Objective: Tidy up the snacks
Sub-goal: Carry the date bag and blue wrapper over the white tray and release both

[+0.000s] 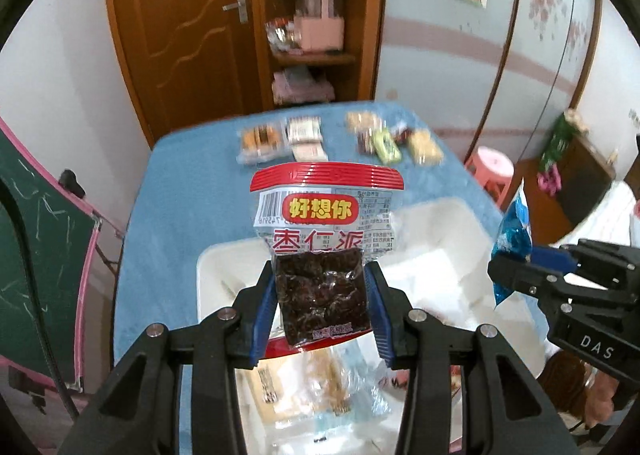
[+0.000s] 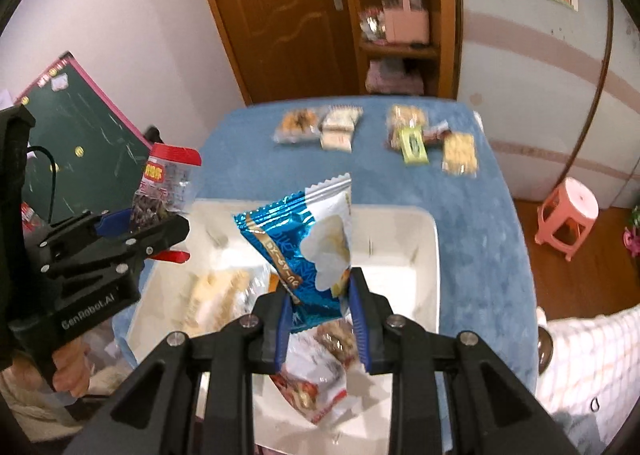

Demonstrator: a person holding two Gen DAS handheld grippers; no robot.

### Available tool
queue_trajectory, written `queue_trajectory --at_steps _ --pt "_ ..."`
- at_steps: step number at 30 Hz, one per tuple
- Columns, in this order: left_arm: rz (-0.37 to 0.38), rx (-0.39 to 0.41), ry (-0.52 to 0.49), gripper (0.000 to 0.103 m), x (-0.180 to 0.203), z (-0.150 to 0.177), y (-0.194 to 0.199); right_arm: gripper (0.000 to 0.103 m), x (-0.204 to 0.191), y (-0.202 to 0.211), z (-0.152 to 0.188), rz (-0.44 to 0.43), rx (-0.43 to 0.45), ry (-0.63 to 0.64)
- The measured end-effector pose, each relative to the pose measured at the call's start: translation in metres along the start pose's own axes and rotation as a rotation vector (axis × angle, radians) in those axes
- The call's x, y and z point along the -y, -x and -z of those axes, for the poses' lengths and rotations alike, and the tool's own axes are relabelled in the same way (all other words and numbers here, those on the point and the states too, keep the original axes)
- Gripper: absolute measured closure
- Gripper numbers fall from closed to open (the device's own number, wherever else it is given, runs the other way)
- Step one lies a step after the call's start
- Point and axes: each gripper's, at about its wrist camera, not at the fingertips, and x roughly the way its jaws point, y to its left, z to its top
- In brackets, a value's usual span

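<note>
My left gripper (image 1: 322,297) is shut on a clear red-topped date snack packet (image 1: 324,239) and holds it upright above the white bin (image 1: 208,267). The packet also shows in the right wrist view (image 2: 164,191). My right gripper (image 2: 320,305) is shut on a blue and white snack packet (image 2: 308,243), held above the white bin (image 2: 424,231). That blue packet shows at the right of the left wrist view (image 1: 514,239). More wrapped snacks (image 2: 312,379) lie in the bin below.
A blue cloth covers the table (image 1: 180,183). Two groups of snack packets lie at its far edge, one left (image 2: 320,127) and one right (image 2: 432,143). A green chalkboard (image 2: 80,135) stands at the left, a pink stool (image 2: 568,215) at the right.
</note>
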Motion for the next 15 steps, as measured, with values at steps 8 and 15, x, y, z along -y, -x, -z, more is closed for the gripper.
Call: queue_trajectory --at_steps 8,15 --pt "-0.011 -0.106 -0.034 0.024 0.014 0.012 -0.025 0.054 0.001 -0.023 0.015 0.021 -0.062 -0.047" --pt "-0.007 -0.123 0.005 0.023 0.007 0.013 -0.030 0.054 0.001 -0.033 0.016 0.000 -0.090 -0.064"
